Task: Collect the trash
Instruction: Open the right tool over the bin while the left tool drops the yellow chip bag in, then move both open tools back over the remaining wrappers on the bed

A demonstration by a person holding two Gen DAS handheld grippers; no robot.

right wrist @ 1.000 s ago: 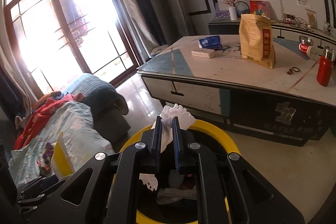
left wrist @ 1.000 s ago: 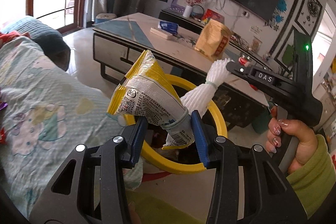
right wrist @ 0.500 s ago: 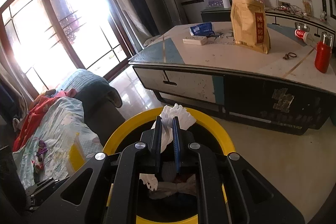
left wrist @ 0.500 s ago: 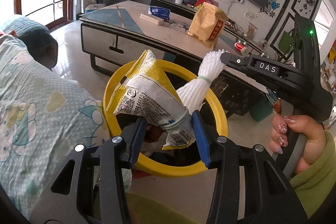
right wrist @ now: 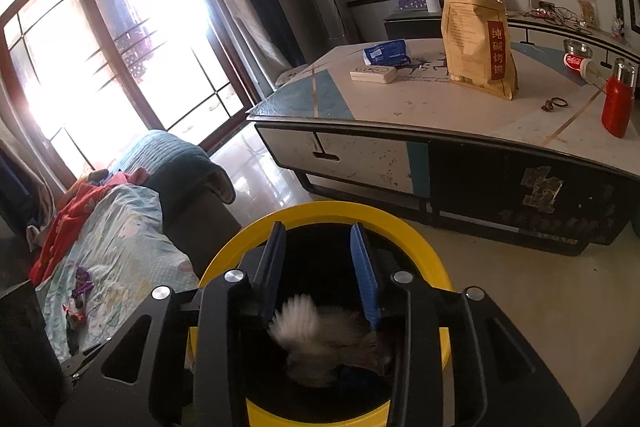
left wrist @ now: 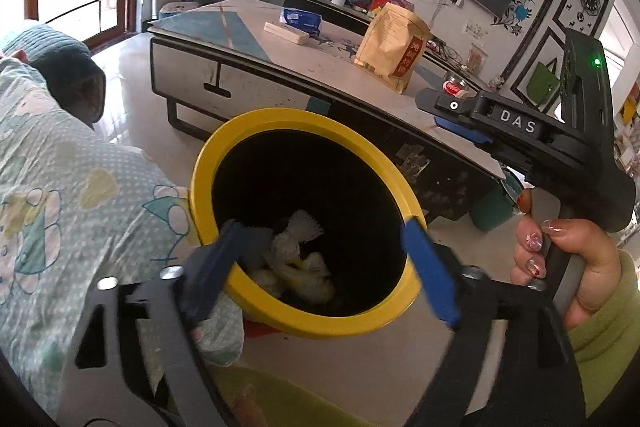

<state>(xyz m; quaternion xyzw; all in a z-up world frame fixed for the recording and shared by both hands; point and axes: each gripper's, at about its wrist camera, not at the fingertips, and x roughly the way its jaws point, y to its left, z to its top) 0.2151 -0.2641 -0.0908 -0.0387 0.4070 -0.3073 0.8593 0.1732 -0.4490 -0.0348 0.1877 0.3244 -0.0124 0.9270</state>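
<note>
A yellow-rimmed black trash bin [left wrist: 248, 131] stands on the floor beside the sofa; it also shows in the right wrist view [right wrist: 416, 231]. My left gripper [left wrist: 320, 251] is open and empty over the bin's mouth. My right gripper [right wrist: 320, 267] is open and empty above the bin; it also shows in the left wrist view [left wrist: 452, 115]. White foam netting [left wrist: 296, 239] and a yellow wrapper [left wrist: 316, 289] lie inside the bin. The netting [right wrist: 316, 331] is blurred below my right fingers.
A low coffee table [right wrist: 460, 131] stands behind the bin with a tan paper bag [right wrist: 476, 43], a red bottle [right wrist: 618, 105], a blue pack [right wrist: 386, 53] and a white box [right wrist: 374, 74]. A sofa with a patterned blanket [left wrist: 60, 179] is on the left, small wrappers [right wrist: 78, 297] on it.
Both grippers opened. The yellow snack wrapper dropped from the left gripper and the white foam netting from the right one; both are now in the bin.
</note>
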